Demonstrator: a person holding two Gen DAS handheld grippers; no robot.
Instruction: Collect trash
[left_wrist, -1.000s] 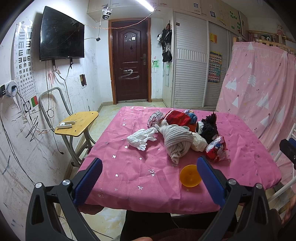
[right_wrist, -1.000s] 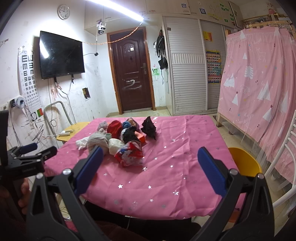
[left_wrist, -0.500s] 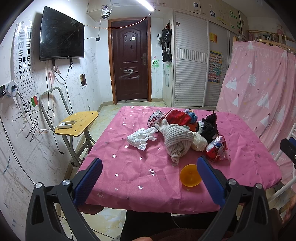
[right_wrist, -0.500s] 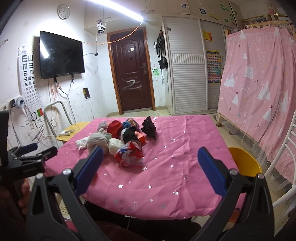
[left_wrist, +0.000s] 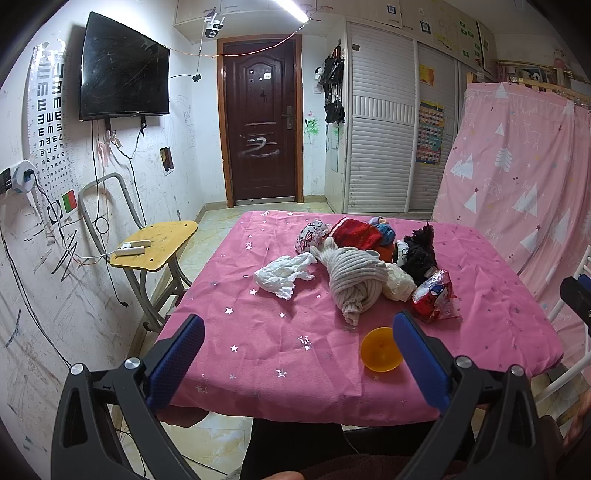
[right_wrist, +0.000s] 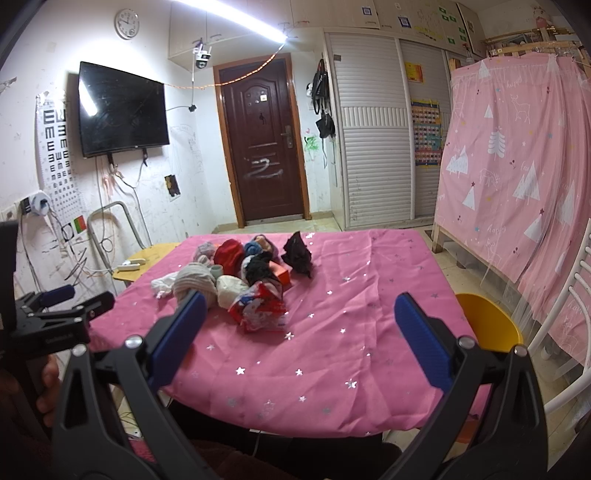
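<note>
Pink starred cloth covers the table (left_wrist: 258, 354); trash and clothes cluster at its far centre: white tissue (left_wrist: 282, 275), red wrapper (left_wrist: 434, 295) to its right, orange bowl (left_wrist: 380, 349) near the front edge. Left gripper (left_wrist: 297, 354) and right gripper (right_wrist: 295, 332) hover spread wide, holding nothing, over bare cloth at the near edge

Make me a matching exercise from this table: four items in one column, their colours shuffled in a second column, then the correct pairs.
Items
1. small bowl
2. crumpled tissue
3. snack wrapper
4. knotted knit cloth

Colours
A. beige, ribbed
B. red and silver
C. orange
D. white

Pairs: 1-C, 2-D, 3-B, 4-A
</note>
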